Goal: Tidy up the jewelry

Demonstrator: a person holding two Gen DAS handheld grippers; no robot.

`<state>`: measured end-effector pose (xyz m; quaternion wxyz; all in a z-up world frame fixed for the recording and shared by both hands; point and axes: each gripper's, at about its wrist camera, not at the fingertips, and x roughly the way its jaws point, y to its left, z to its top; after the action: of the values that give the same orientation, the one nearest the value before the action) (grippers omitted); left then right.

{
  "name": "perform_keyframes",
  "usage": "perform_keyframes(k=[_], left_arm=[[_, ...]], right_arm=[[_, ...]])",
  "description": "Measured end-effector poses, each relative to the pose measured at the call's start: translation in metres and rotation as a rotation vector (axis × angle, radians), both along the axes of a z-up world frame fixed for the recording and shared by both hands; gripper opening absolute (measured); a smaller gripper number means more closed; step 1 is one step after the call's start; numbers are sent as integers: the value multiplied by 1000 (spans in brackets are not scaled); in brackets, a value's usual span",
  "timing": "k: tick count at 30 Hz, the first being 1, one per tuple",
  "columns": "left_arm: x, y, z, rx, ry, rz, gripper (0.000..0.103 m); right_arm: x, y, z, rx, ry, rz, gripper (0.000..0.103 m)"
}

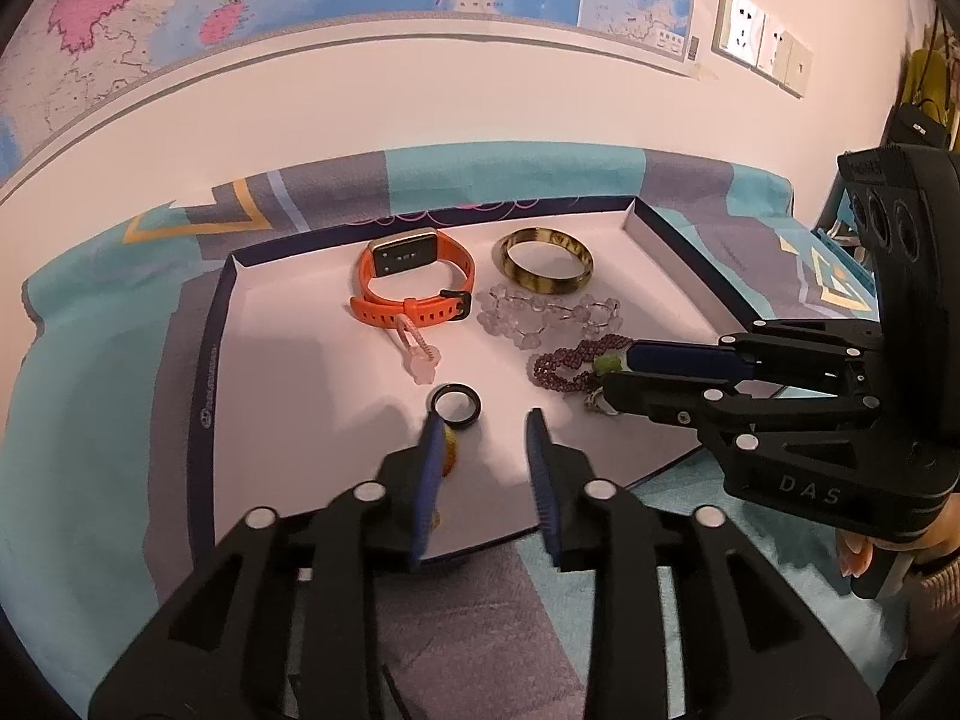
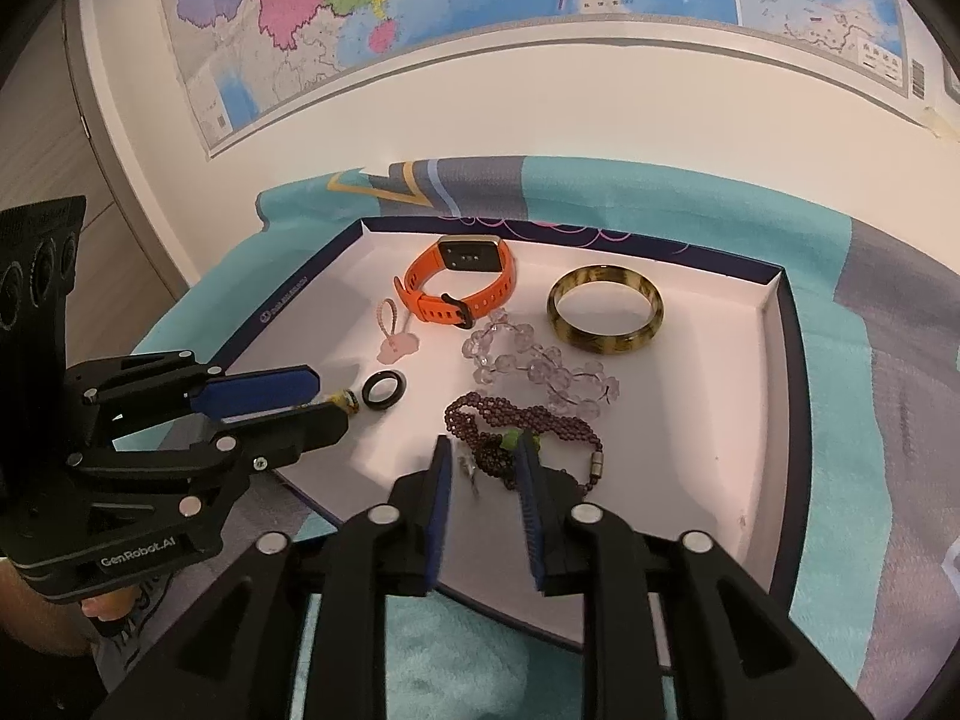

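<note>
Against a wall hung with a large map (image 1: 180, 0), over a tabletop draped in teal patterned cloth (image 1: 90, 360). Starting at the left gripper (image 1: 486, 420), bottom centre of its own view: released, jaws parted, nothing pressed between the pads. Just beside its left pad, a small amber piece (image 1: 449, 450), touching or nearly so, apparently set down loose on the white floor of the tray (image 1: 222, 324). Directly past the fingertips, a black ring (image 1: 456, 403) lying flat, probably kept close to the amber piece so small items sit together. Moving to the right gripper (image 2: 483, 444), bottom centre of the right wrist view: also slack, jaws a little apart and straddling the purple bead bracelet (image 2: 540, 420) at its green charm (image 2: 511, 439); no squeeze visible, though the charm sits right against the right pad. Above that in the frame, a clear bead bracelet (image 2: 540, 369), nearly touching the purple one. Further toward the top rim, an orange watch (image 1: 414, 276) standing on its buckled strap, and to its right a mottled bangle (image 1: 543, 258) lying flat. Below the watch, a pink charm loop (image 1: 417, 354). Judging by the spacing, bigger pieces along the far side, finer ones nearer, all inside the tray; sorting seemingly close to done.
</note>
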<state>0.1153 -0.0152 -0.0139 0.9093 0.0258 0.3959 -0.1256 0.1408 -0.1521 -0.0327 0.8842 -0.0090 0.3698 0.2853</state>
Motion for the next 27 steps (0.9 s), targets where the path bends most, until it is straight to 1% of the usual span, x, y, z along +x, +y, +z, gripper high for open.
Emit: perform_keyframes(k=[2,3,4,5,6,7,8,9,10,11,12,14,16,18,21,27], left_arm=[[-3,2,2,-3,-6,4,36],[-5,3,2,-10,-7,9,42],[-8,4,3,-14,-9,14,45],[-9,4,3,-16,-10,16,46],[-12,5,4,-15,-12,19,50],[-15,5,5,-14,-16,23,59],[-18,6,6,-14,-25,30,63],[-23,7,8,-7,-41,40,72],[-27,7,10,0,-54,43,80],[-33,7,12,5,-71,44,84],[-40,9,15,6,-92,45,97],[-49,12,19,8,-112,56,97],[-58,14,21,19,-118,66,97],[-66,16,20,34,-125,90,97],[-76,18,19,21,-113,111,97],[-91,18,17,25,-117,170,97]], right_arm=[[-4,-1,2,5,-9,-2,27],[-5,-2,3,8,-11,-2,32],[-8,-3,4,12,-15,-5,36],[-11,-4,6,14,-24,-9,46],[-15,-6,7,14,-34,-10,49],[-17,-7,8,11,-38,-12,49],[-20,-8,9,8,-43,-16,52],[-23,-9,10,7,-49,-19,61],[-28,-12,11,10,-60,-27,67],[-31,-14,12,13,-67,-40,74],[-34,-17,13,22,-69,-46,81],[-43,-24,15,40,-74,-55,87],[-51,-27,15,40,-78,-57,88],[-59,-28,15,28,-90,-71,94],[-73,-30,15,22,-110,-91,96],[-96,-28,11,-19,-138,-124,96]])
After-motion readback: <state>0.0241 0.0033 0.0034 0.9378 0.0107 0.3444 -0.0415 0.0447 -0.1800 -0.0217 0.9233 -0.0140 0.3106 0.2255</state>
